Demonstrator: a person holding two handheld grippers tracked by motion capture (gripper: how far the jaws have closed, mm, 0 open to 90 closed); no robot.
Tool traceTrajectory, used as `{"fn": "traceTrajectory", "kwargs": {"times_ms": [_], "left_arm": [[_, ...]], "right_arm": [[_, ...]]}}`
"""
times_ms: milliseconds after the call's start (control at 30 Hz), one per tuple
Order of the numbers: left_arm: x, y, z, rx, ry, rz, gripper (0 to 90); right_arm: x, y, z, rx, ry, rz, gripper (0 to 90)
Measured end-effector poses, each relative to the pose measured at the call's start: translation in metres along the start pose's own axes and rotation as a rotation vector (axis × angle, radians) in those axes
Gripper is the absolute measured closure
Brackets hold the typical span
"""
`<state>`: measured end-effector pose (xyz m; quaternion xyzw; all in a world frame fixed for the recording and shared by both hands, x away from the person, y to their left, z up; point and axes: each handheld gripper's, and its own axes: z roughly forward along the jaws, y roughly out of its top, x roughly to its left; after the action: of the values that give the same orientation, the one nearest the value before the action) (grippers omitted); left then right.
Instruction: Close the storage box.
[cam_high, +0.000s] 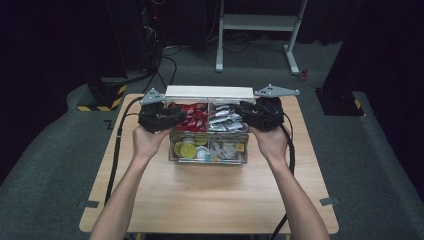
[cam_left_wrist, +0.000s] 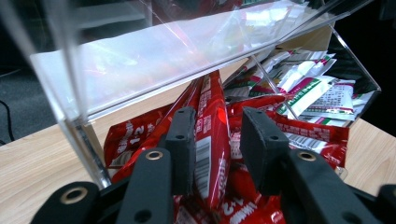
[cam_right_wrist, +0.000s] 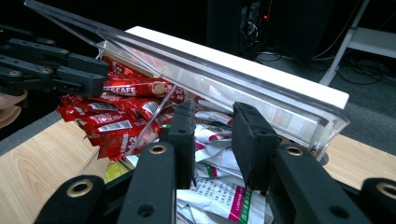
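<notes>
The clear box (cam_high: 208, 131) sits at the far middle of the counter (cam_high: 210, 200), its lid (cam_high: 210, 92) tipped up at the back, with red sachets (cam_high: 192, 117) in the far left compartment and white sachets (cam_high: 225, 121) in the far right. The left gripper (cam_left_wrist: 217, 140) reaches into the red pile with 1 red sachet (cam_left_wrist: 212, 140) standing between its half-spread jaws; the left pad seems to touch it, the right pad stands apart. If the gripper lifts before both pads bite, the slick sachet could slide out, or a neighbour could be dragged over the wall. The right gripper (cam_right_wrist: 214, 135) hangs over the white sachets with a gap between its pads; I cannot tell whether anything is pinched there. The propped lid could drop if either gripper knocks it. The jaw tips are buried among packets, the high view hides both grippers' pads, and the near compartments' contents are blurred.
</notes>
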<state>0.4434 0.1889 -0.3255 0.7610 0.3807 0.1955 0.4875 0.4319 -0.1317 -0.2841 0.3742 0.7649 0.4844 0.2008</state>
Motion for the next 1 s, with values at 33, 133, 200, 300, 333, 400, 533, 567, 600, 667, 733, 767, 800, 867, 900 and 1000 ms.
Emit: {"fn": "traceTrajectory", "kwargs": {"times_ms": [33,133,200,300,333,400,533,567,600,667,733,767,800,867,900,1000], "left_arm": [[-0.002,0.001,0.003,0.009,0.006,0.002,67.1],[-0.003,0.002,0.006,0.016,0.011,0.009,69.1],[-0.003,0.002,0.01,0.023,0.017,0.017,70.8],[-0.004,0.002,0.011,0.028,0.02,0.021,72.1],[-0.004,0.003,0.011,0.029,0.021,0.023,72.5],[-0.004,0.003,0.011,0.036,0.025,0.038,75.2],[-0.005,0.002,0.012,0.038,0.036,0.046,81.1],[-0.005,0.002,0.011,0.038,0.037,0.052,81.6],[-0.006,0.002,0.011,0.039,0.04,0.054,81.9],[-0.005,0.002,0.01,0.039,0.041,0.058,82.3],[-0.004,0.003,0.008,0.037,0.036,0.058,82.6],[-0.004,0.003,0.007,0.037,0.035,0.055,82.7],[-0.004,0.003,0.006,0.037,0.032,0.048,82.8],[-0.004,0.003,0.003,0.036,0.036,0.052,83.3],[-0.004,0.003,0.003,0.036,0.036,0.052,83.7],[-0.006,0.003,-0.002,0.03,0.033,0.058,84.6]], "right_arm": [[0.0,0.0,0.0,0.002,0.001,0.001,69.8],[0.0,0.0,0.0,0.001,0.0,0.0,69.8],[0.0,0.0,0.0,0.0,0.002,0.001,69.9],[0.0,0.0,0.0,0.0,0.004,0.004,69.9],[0.0,0.0,0.001,0.003,0.004,0.003,69.9],[0.0,0.0,0.001,0.003,0.004,0.004,69.9],[0.001,0.0,0.003,0.003,0.008,0.004,69.8],[0.001,0.0,0.003,0.002,0.008,0.006,69.9],[0.001,0.0,0.003,0.002,0.009,0.008,69.9],[0.001,0.0,0.003,0.004,0.008,0.006,69.8],[0.001,0.001,0.003,0.008,0.006,0.005,69.8],[0.001,0.0,0.003,0.004,0.007,0.005,69.8],[0.001,0.0,0.003,0.002,0.008,0.007,69.8],[0.001,0.0,0.003,-0.001,0.011,0.01,69.9],[0.001,0.0,0.003,0.0,0.012,0.013,69.9],[0.001,0.0,0.003,-0.003,0.012,0.014,69.9]]}}
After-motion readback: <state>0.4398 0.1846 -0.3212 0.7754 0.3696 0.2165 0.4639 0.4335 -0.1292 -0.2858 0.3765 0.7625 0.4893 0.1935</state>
